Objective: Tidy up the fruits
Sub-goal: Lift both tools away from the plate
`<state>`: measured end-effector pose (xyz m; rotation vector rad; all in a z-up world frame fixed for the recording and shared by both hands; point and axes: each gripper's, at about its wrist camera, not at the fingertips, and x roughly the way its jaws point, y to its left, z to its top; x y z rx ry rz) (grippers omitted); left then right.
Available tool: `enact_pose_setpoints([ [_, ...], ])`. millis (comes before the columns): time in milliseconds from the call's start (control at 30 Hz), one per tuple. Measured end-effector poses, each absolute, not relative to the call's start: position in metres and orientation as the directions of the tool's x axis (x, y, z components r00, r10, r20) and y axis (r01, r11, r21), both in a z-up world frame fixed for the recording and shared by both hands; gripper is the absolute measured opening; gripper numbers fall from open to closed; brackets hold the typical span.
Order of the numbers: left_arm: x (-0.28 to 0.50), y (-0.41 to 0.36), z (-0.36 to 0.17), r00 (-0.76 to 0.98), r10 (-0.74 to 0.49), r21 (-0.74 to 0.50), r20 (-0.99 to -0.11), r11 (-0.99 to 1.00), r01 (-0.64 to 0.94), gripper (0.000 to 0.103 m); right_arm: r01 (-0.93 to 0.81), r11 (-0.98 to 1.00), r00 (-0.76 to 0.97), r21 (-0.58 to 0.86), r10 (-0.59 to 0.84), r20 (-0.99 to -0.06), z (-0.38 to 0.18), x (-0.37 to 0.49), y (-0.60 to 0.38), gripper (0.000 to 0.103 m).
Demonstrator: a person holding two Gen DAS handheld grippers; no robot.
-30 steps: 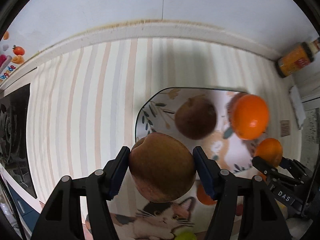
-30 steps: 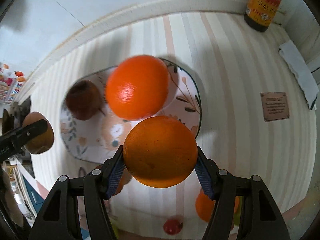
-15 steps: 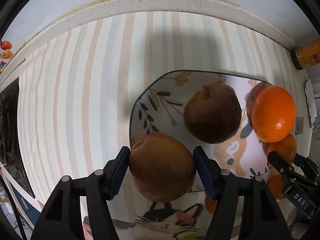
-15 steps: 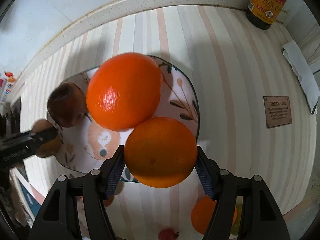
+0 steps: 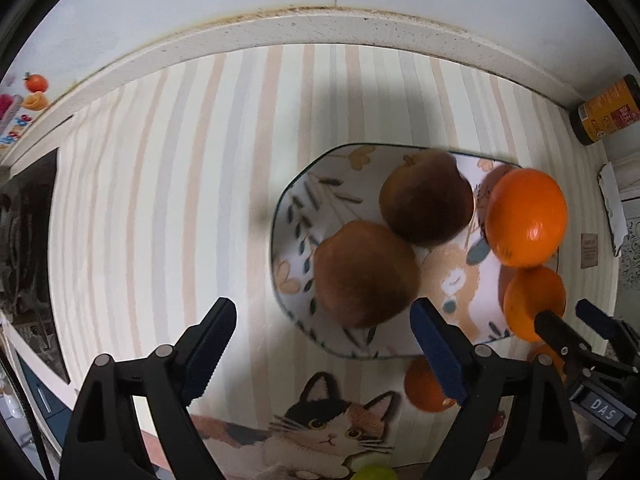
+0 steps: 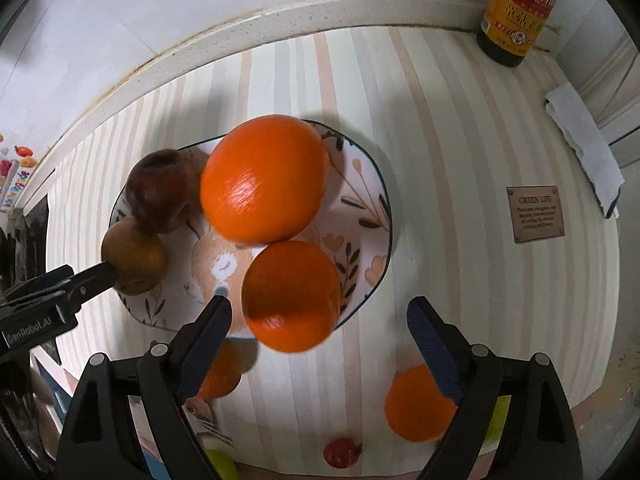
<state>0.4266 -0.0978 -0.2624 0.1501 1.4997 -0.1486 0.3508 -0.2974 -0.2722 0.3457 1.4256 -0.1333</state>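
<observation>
A patterned plate (image 5: 298,204) (image 6: 372,184) on the striped cloth holds two brown pears (image 5: 366,274) (image 5: 426,196) at its left and two oranges (image 6: 264,178) (image 6: 292,296) at its right. My left gripper (image 5: 324,354) is open just behind the near pear (image 6: 134,256), which lies free on the plate's rim. My right gripper (image 6: 318,350) is open behind the near orange (image 5: 534,302), which rests at the plate's front edge. Nothing is between either pair of fingers.
Loose on the cloth near me lie two oranges (image 6: 420,408) (image 6: 218,374), a small red fruit (image 6: 342,452) and green fruit (image 6: 222,462). A dark sauce bottle (image 6: 520,8) stands at the back right by the wall. A folded cloth (image 6: 586,148) lies at the right.
Both grippers have opened. The left one has let go of the brown pear and the right one of the orange; both fruits now rest on the plate.
</observation>
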Motion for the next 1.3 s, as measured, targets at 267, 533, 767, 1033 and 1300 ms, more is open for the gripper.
enact_pose_setpoints([
  [267,0.379,-0.08,-0.233,0.147,0.02,0.041,-0.989,0.989,0.14,0.089,0.264,0.957,0.202,0.123,0.07,-0.977,-0.237,0.323,-0.282,0.092],
  [533,0.317,-0.052,-0.178,0.301,0.033,0.066,-0.953,0.993,0.102,0.089,0.217,0.971,0.282,0.097,0.033,-0.959,-0.203,0.283,-0.254,0.092],
  [767,0.263,-0.036,-0.14,0.388,0.016,0.063,-0.921,0.992,0.109,0.089,0.193,0.979,0.363,0.066,-0.009,-0.932,-0.162,0.228,-0.23,0.092],
  [1033,0.209,-0.028,-0.104,0.467,-0.007,0.067,-0.884,0.988,0.142,0.089,0.208,0.975,0.449,0.085,-0.018,-0.893,-0.12,0.166,-0.213,0.092],
  [1300,0.168,-0.027,-0.082,0.509,-0.056,0.047,-0.859,0.981,0.186,0.089,0.244,0.965,0.499,0.1,-0.037,-0.866,-0.091,0.113,-0.202,0.092],
])
